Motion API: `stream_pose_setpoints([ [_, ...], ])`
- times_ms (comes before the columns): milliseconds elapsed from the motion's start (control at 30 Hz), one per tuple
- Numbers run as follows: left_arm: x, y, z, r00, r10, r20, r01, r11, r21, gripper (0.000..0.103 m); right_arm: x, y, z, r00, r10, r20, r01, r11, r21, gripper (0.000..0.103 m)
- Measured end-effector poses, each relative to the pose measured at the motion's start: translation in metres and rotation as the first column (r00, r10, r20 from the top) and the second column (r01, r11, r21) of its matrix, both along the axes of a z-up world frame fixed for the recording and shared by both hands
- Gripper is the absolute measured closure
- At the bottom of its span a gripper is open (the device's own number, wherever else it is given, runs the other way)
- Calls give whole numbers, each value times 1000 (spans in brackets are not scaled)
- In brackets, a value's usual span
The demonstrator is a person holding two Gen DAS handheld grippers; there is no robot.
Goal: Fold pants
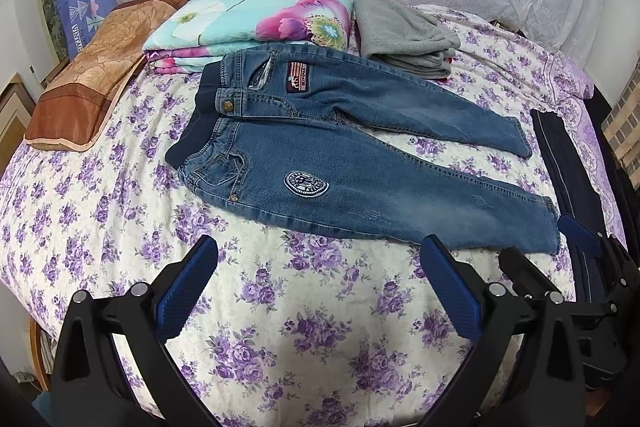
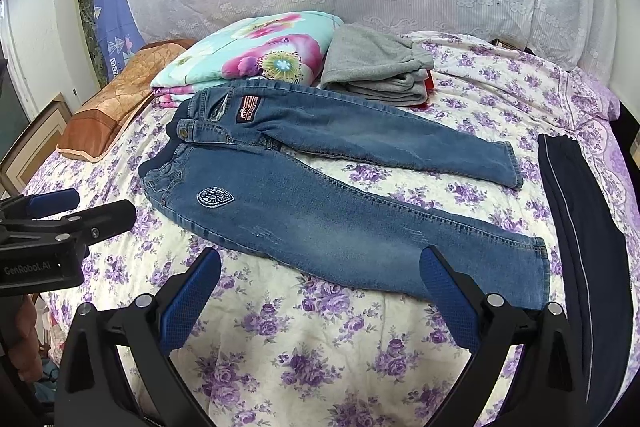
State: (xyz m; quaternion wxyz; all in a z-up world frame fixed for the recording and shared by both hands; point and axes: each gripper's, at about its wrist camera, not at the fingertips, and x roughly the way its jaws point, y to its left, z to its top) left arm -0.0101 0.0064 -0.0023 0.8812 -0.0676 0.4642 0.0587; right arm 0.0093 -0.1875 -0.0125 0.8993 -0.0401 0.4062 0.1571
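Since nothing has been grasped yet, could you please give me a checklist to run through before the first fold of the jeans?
1. Jeans lie flat on the bedspread, legs apart: ok.
2. Left tongs open and holding nothing: ok.
3. Right tongs open and holding nothing: ok.
4. Grey clothes clear of the far leg: cannot tell, their edges look very close.
5. Dark trousers lie beside the cuffs, apart from them: ok.
6. Folded floral quilt clear of the waistband: not ok, they meet.

On your bed's purple-flowered sheet (image 1: 120,227), a folded poppy-print quilt (image 1: 260,15) lies between the brown pillow (image 1: 92,75) and grey folded garment (image 1: 404,35); navy striped trousers (image 1: 568,163) lie near the sheet's right edge.
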Motion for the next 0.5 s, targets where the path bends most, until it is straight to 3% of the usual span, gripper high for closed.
stream_pose_setpoints([
  [400, 0, 1, -2, 1000, 1, -5, -1, 1000, -5, 5, 1, -2, -3, 1000, 5, -8, -5, 1000, -1, 3],
  [500, 7, 14, -10, 999, 13, -29, -14, 999, -52, 5, 7, -11, -7, 999, -33, -27, 34, 999, 7, 3],
])
